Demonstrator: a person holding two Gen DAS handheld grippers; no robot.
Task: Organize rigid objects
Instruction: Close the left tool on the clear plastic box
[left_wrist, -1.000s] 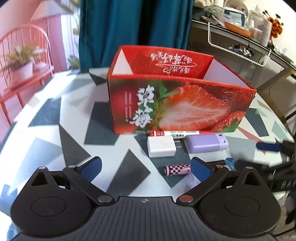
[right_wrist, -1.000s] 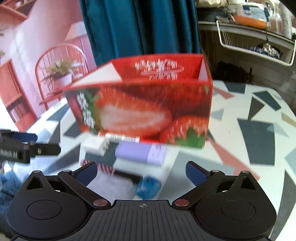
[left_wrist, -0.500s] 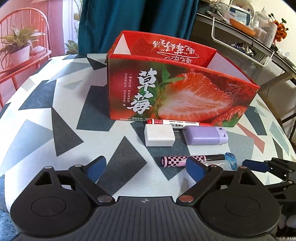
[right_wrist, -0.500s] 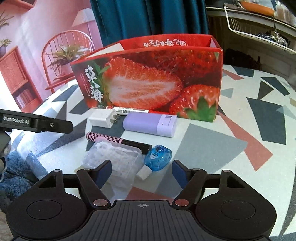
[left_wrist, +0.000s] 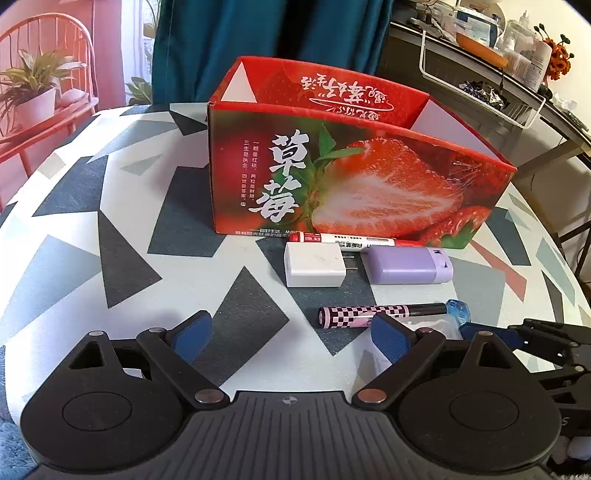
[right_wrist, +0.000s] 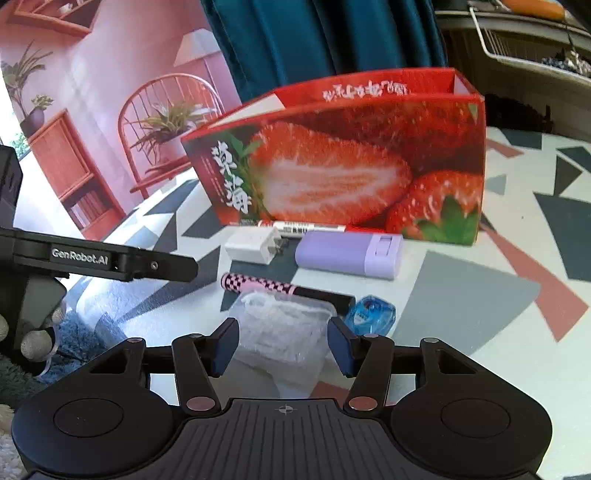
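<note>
The right gripper (right_wrist: 282, 345) straddles the clear plastic lidded case of white floss picks (right_wrist: 284, 325), and its jaws have just been closing with the case between them; whether the blue pads (right_wrist: 225, 345) already press on the case walls cannot be told. The main risk is a poor hold: the case looks smooth and thin-walled, so a squeeze near its front edge may flex the lid open or let it slide out during the lift. A second risk is collateral contact, because the pink-and-black checkered pen (right_wrist: 280, 290) lies touching or just behind the case and the blue translucent correction-tape dispenser (right_wrist: 371, 310) sits just beside the right pad; either may be dragged along. The red strawberry-printed cardboard box (right_wrist: 343, 166), judged the destination, stands open-topped behind the row of items; a low carry may strike its front wall. The right gripper points forward and down at the table (right_wrist: 472, 295). The left gripper (left_wrist: 291, 334) hangs wide and empty, pitched down more steeply, above bare tabletop to the left of the pen.
</note>
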